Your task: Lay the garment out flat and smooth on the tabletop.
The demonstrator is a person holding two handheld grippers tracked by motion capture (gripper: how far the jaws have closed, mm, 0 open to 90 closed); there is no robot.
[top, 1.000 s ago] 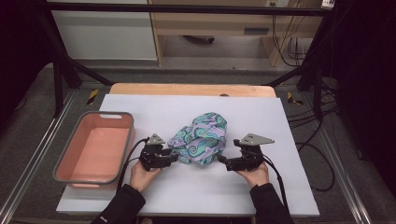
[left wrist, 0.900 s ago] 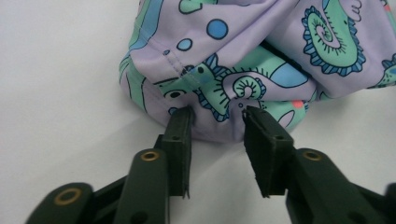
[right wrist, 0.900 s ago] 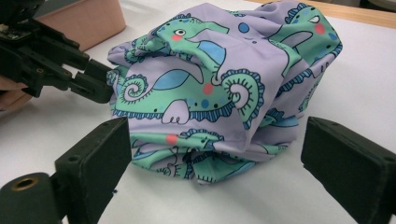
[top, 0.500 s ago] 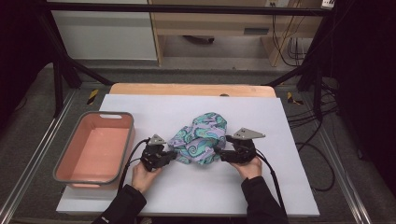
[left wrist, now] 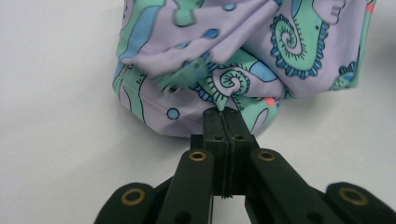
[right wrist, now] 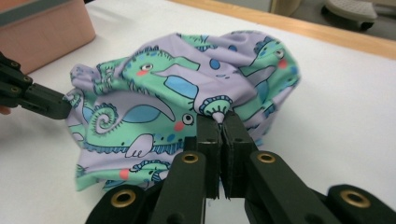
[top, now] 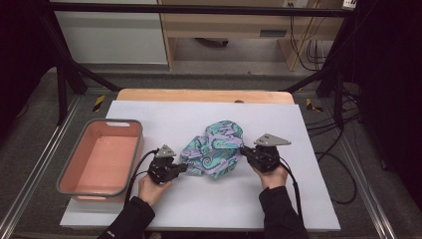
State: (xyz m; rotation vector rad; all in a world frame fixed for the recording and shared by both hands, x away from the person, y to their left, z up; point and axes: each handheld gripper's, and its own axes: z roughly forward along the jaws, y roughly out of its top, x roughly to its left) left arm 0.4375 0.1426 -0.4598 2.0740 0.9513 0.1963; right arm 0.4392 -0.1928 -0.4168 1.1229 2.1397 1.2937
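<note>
A: The left gripper (left wrist: 223,111) has just clenched; its jaws meet on a pinch of the patterned cloth (left wrist: 243,51), which bunches up directly ahead of the tips.

B: And the right gripper (right wrist: 220,116)?

A: The same. Its jaws have just closed on a fold at the near edge of the cloth, and the rest of the heap swells beyond and to the left of them. Past the heap, the left gripper's black jaws come in at the far left edge.

B: So the cloth sits between the two pairs of jaws?

A: Yes, crumpled on the white table (top: 318,199), pinned at opposite sides. Outward from the left gripper stands the pink bin (top: 102,159), apart from the cloth.

B: Which step is this?

A: Most likely the grasp is complete and the lift or spread has not begun. The next move probably calls for both hands to rise or draw apart together, so that neither thin pinch slips free.
</note>
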